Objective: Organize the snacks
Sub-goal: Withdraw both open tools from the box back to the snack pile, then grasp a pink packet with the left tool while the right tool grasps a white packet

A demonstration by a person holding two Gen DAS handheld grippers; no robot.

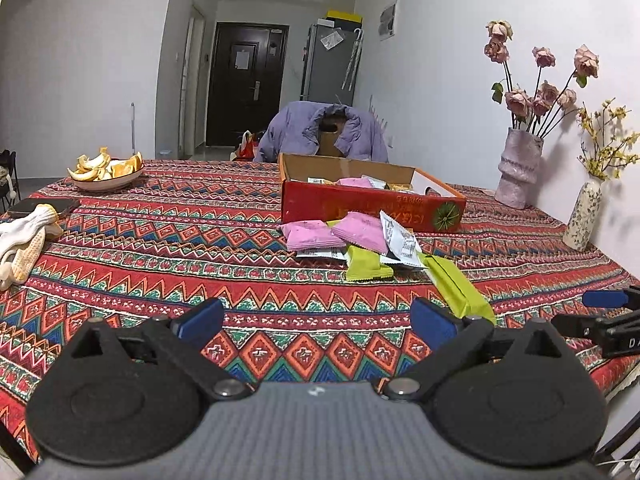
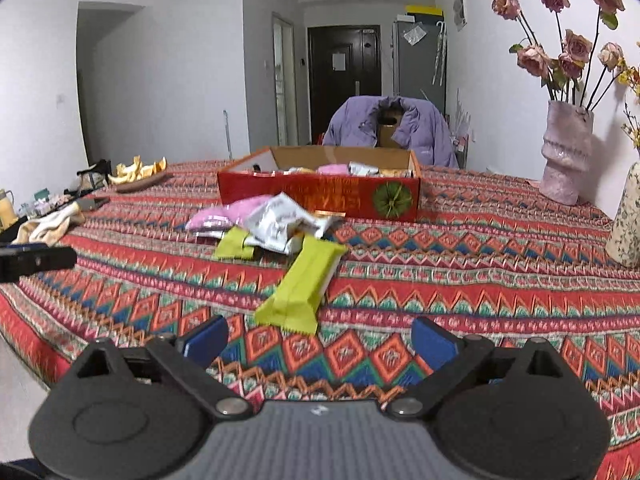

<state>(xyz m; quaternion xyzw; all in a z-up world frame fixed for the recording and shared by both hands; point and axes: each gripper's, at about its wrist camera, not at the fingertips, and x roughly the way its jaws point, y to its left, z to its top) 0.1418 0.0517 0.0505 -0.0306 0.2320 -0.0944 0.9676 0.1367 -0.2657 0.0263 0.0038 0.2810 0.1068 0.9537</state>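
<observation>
Green, pink and white snack packets (image 1: 360, 240) lie in a loose heap on a patterned red tablecloth (image 1: 200, 248), just in front of an open red cardboard box (image 1: 372, 206) that already holds several more packets. One long green packet (image 2: 302, 288) lies apart from the heap at its near edge, pointing toward the cameras; in the right wrist view it sits just ahead of the right gripper (image 2: 318, 340), whose blue-padded jaws stand wide apart with nothing between them. The left gripper (image 1: 316, 320) hovers over bare cloth to the left of that packet, its jaws likewise spread wide and empty; the tip of the right gripper shows at the right edge of the left wrist view. At the table's far left, a bowl of orange peel (image 1: 106, 172) stands near a dark phone (image 1: 42, 208) and a pair of white work gloves (image 1: 24, 244). Against the right-hand wall, a pale pink vase of faded roses (image 1: 518, 168) stands beside a smaller speckled vase (image 1: 584, 216) holding yellow sprigs. Beyond the box, a purple jacket (image 1: 312, 132) is draped over a chair, with a dark door (image 1: 246, 84) at the end of the hallway behind it.
</observation>
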